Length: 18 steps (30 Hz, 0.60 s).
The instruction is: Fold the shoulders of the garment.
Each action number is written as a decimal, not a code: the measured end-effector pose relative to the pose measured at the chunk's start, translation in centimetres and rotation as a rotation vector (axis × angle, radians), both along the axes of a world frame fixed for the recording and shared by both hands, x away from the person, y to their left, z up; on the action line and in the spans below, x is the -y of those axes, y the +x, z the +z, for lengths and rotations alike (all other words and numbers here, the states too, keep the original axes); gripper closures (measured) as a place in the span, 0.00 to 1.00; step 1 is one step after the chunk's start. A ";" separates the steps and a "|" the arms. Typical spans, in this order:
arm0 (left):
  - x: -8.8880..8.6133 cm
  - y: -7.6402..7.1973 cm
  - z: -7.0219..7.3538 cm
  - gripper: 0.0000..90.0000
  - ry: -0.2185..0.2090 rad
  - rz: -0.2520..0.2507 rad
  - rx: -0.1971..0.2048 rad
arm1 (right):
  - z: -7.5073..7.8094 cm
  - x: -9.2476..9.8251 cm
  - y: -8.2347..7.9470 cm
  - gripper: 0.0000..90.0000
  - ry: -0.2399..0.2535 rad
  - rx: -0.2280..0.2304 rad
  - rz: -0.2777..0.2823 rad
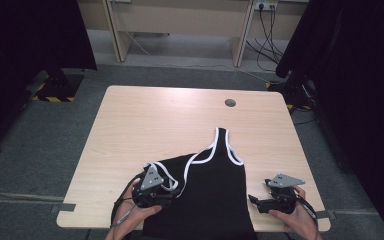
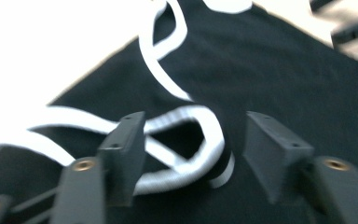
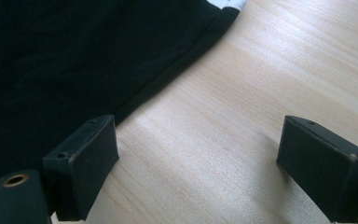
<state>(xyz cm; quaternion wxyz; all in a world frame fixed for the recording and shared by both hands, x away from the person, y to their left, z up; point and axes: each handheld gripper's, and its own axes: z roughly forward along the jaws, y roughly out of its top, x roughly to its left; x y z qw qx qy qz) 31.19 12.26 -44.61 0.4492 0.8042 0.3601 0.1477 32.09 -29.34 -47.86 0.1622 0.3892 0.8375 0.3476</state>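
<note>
Wooden table (image 1: 145,120), pale top. Black tank top (image 1: 210,200) with white trim laid flat at the near edge. Left gripper (image 2: 193,154) released, jaws parted over a bunched white-edged strap (image 2: 186,140). Right gripper (image 3: 196,163) released over bare wood, just beside the garment's side hem.

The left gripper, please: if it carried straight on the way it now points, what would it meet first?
Probably the looped white-trimmed strap of the black tank top, bunched between the open left gripper; how close is unclear.
</note>
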 end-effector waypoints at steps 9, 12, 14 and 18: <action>0.0 3.0 -0.7 0.29 0.027 0.070 -0.058 | 0.0 0.0 0.0 0.14 0.000 0.000 0.005; 0.1 2.8 -1.7 0.25 0.079 0.070 -0.079 | 0.2 -0.1 0.1 0.14 -0.010 -0.016 0.005; -0.1 2.7 -2.1 0.23 0.087 0.077 -0.087 | 0.3 -0.1 0.3 0.14 -0.016 -0.029 0.007; -0.4 2.7 -2.6 0.19 0.113 0.087 -0.096 | 0.6 -0.1 0.8 0.16 0.005 -0.043 0.002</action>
